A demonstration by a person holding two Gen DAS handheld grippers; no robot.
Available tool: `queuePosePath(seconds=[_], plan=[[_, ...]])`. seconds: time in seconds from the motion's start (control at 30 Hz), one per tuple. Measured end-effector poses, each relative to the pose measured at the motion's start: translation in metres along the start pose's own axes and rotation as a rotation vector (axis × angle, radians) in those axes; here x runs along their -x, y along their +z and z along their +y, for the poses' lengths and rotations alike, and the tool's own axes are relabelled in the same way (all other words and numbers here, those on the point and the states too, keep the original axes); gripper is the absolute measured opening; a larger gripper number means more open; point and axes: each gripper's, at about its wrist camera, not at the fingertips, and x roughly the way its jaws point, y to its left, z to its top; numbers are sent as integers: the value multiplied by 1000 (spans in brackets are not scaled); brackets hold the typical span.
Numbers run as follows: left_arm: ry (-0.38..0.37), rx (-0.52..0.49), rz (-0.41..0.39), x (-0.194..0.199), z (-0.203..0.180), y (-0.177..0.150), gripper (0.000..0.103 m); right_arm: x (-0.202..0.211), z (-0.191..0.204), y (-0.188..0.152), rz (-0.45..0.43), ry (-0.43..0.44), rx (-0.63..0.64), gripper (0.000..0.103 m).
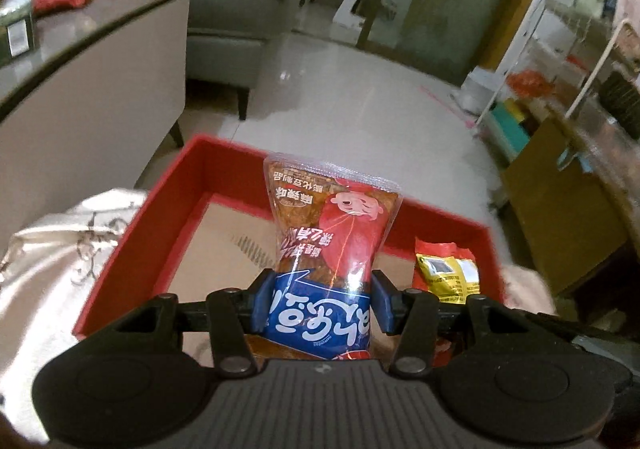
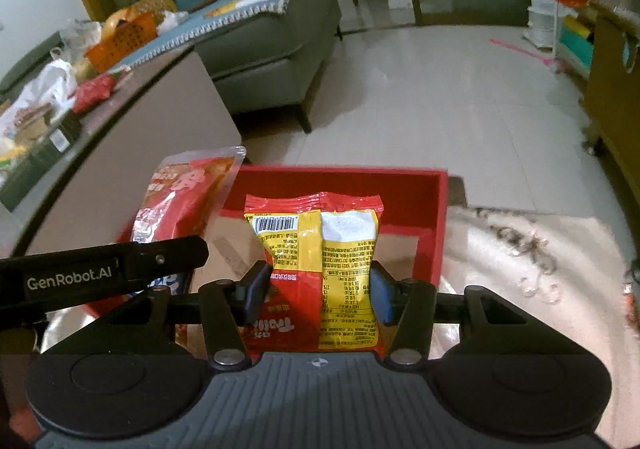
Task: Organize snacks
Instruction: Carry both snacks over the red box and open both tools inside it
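Two grippers, each carrying one snack, above the red box that receives them. The left gripper pinched a clear packet with a red-and-blue label at its lower half, the blue pads pressing the wrapper in from both sides. The right gripper likewise clamped a red-and-yellow packet, printed back facing the camera, its pads denting the film. Both packets stood upright, their free ends over the red box, which rested on a pale patterned cloth. The box floor showed bare brown card and, as far as could be seen, held nothing yet. In the right wrist view the left gripper's arm lay just beside the right gripper, the two packets side by side.

The step in hand appeared to be setting both packets into the box. To do it well, each packet should probably be lowered until its free end nears the card floor, then tipped flat before the jaws part, since a release from height would let the light wrappers slide or land on edge. Keeping the two grippers apart, one toward each side wall, would likely avoid a clash and leave room for further snacks, such as those on the counter behind.
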Motion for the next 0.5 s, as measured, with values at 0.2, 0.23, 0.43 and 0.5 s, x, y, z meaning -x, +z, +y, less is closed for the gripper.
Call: queuePosePath(seconds=[0.2,0.23,0.43,0.5], plan=[[85,5,69,-34,16,-15,43,-21,7,-1,4,-28,63,60],[98,-22,65,-34,15,-16,43,-22,8,-2,3,-31,72,60],[148,-93,65,-20,7,-24,44,-26,24,-8,41,-99,183,57],[172,-130,67,-14,3,-30,44,-23,25,-8,53,-114,192,57]])
